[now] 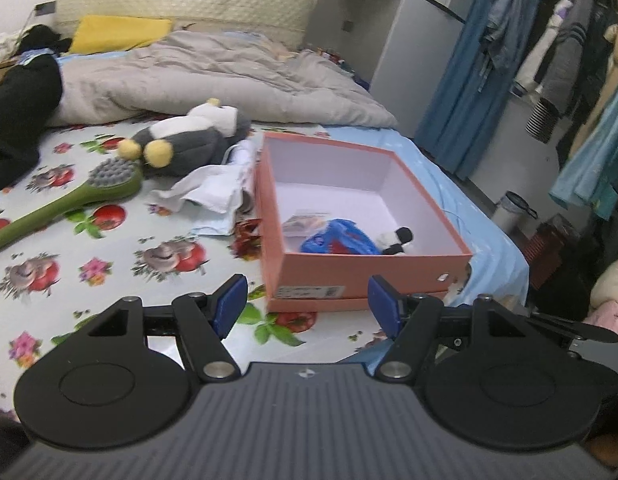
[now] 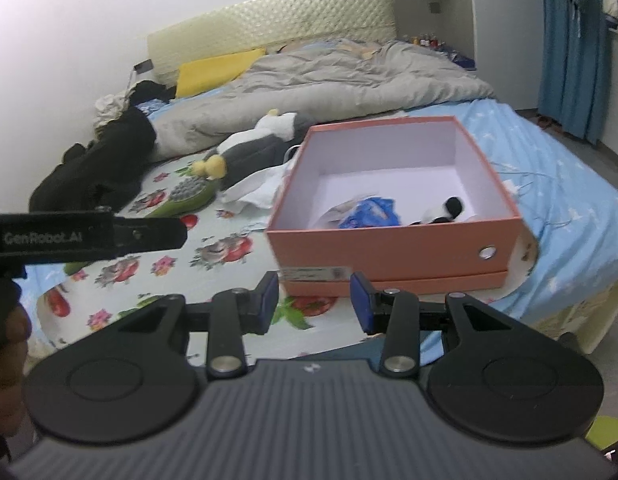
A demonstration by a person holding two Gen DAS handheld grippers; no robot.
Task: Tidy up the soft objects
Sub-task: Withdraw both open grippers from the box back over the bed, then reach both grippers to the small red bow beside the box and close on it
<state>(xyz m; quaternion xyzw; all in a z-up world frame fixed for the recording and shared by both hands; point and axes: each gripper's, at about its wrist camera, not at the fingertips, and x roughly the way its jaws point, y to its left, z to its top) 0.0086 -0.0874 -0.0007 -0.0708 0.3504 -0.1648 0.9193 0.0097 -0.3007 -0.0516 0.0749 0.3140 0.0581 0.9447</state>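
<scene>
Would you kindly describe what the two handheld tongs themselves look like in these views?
Both look alike: the left tongs and right tongs have blue pads on black linkage arms with silver pivot pins, two round black discs and a ribbed grey body bearing a small white logo. In the right wrist view, the left unit's black side reads "GenRobot.AI" in grey. No cables or sleeves show.

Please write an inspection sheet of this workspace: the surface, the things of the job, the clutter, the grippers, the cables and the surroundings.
Surface: bed with floral sheet.
Job's things: open orange box holding a blue bag and a small black-and-white plush; grey penguin plush and white cloth lie beside the box.
Clutter: green brush, black garment, grey duvet.
Grippers: left gripper and right gripper open, empty.
Cables: nothing seen.
Surroundings: blue curtain, hanging clothes.
</scene>
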